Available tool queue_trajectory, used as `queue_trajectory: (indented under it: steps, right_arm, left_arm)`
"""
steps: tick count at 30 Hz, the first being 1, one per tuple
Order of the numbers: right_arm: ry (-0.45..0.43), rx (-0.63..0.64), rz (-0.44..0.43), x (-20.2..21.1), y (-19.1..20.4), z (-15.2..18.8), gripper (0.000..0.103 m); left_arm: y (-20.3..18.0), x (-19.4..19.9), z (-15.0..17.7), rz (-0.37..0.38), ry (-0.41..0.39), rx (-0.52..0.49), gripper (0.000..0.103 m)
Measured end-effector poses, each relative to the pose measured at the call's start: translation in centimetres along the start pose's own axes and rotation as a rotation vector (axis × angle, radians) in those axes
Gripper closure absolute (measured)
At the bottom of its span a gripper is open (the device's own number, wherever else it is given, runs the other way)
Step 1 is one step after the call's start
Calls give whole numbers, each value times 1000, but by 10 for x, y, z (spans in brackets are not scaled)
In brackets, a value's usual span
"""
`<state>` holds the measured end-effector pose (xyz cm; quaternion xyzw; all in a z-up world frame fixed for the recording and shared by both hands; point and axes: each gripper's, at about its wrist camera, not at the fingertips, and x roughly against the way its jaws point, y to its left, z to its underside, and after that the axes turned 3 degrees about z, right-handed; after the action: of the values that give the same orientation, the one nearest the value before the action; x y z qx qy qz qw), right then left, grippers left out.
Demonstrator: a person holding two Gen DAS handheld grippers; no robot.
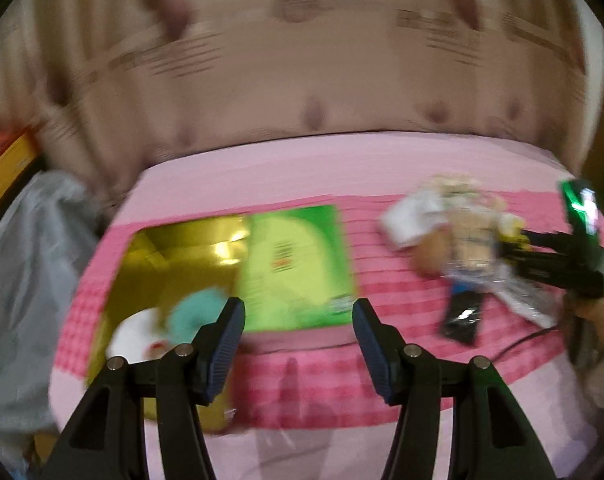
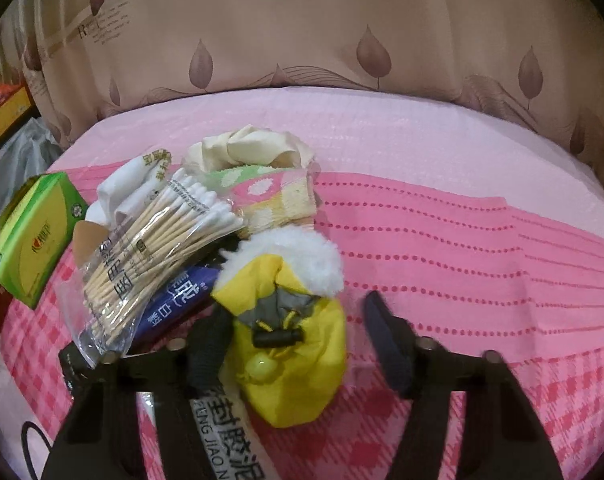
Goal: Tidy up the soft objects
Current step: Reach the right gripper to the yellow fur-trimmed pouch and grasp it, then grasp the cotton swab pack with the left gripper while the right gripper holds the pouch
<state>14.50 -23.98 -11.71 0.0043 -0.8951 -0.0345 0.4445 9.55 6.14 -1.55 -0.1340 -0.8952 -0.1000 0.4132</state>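
In the right wrist view a yellow soft toy with a white fluffy top (image 2: 290,320) lies on the pink bedcover (image 2: 462,240). My right gripper (image 2: 294,312) straddles it. The left finger sits against the toy's side, while a gap remains between the toy and the right finger (image 2: 386,344). Behind the toy are a folded pink, green and yellow towel (image 2: 274,196) and a crumpled cream cloth (image 2: 254,148). In the blurred left wrist view my left gripper (image 1: 298,308) is open and holds nothing. It hovers over an open green box with a gold inside (image 1: 174,256), where a teal and white soft toy (image 1: 194,308) lies.
A bag of cotton swabs (image 2: 158,248), a blue tube (image 2: 174,308), a white cloth (image 2: 122,192) and a labelled pack (image 2: 230,432) crowd the toy's left side. The green box (image 2: 30,236) stands at the bed's left edge. A leaf-patterned fabric (image 2: 302,40) rises behind the bed.
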Motion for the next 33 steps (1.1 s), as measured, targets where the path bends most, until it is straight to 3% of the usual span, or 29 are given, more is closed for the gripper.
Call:
queue_trajectory:
  steps: [2, 6, 15, 25, 33]
  right_arm:
    - [-1, 0, 9, 1, -2, 0, 59]
    - [4, -17, 31, 5, -17, 6, 63]
    - [2, -61, 63, 25, -47, 34, 63]
    - [-6, -74, 52, 25, -45, 36, 62]
    - [-7, -79, 43, 26, -47, 37, 61]
  left_arm:
    - [-21, -9, -8, 45, 6, -30, 46]
    - [-64, -31, -19, 157, 44, -82, 46]
    - [-120, -68, -45, 269, 109, -153, 46]
    - [-146, -124, -60, 261, 219, -153, 46]
    - [-158, -149, -65, 214, 250, -166, 46]
